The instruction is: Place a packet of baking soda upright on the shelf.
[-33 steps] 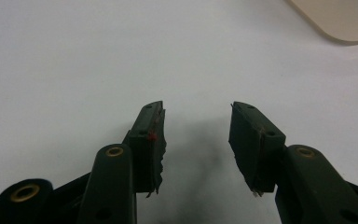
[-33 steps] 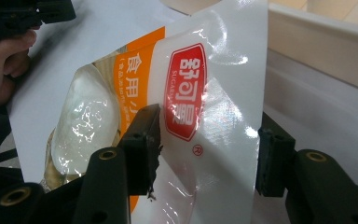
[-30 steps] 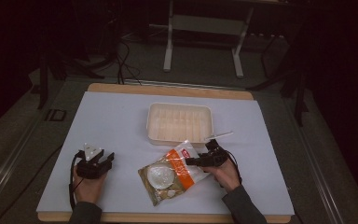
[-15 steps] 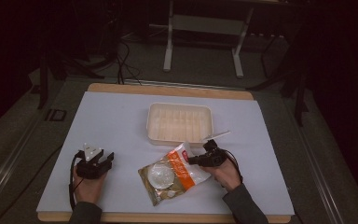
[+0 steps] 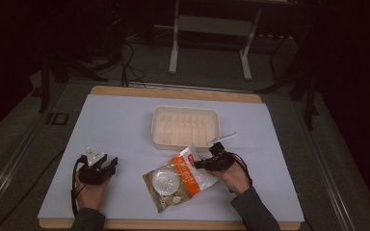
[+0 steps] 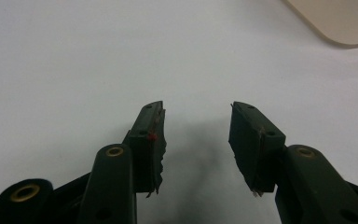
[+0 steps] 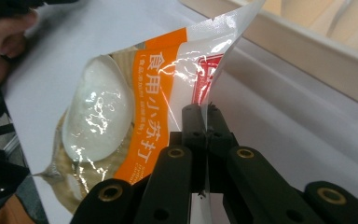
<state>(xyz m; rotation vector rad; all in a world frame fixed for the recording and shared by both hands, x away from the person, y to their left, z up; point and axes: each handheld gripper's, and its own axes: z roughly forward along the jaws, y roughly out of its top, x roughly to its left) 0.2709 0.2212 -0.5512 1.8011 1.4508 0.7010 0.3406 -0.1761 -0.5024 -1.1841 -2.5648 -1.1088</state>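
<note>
A clear plastic bag (image 5: 178,180) with an orange band and white contents lies on the white table top in front of the tray. My right gripper (image 5: 198,164) sits at the bag's right upper edge. Its jaws have just been closing, with that edge between them. In the right gripper view the gripper (image 7: 200,114) is shut on the thin film edge of the bag (image 7: 121,107), which is lifted a little there. My left gripper (image 5: 110,164) rests at the near left, apart from the bag. Its jaws (image 6: 196,116) stand open with nothing between them.
A cream plastic tray (image 5: 185,111) with low ribbed compartments stands at mid table; its corner (image 6: 345,18) and wall (image 7: 317,60) show close by. A thin white stick (image 5: 224,138) lies at its right front corner. The wooden table edge (image 5: 173,224) runs along the front.
My right gripper's jaws have closed on the bag's upper right edge. The left hand and its gripper have stayed in place.
</note>
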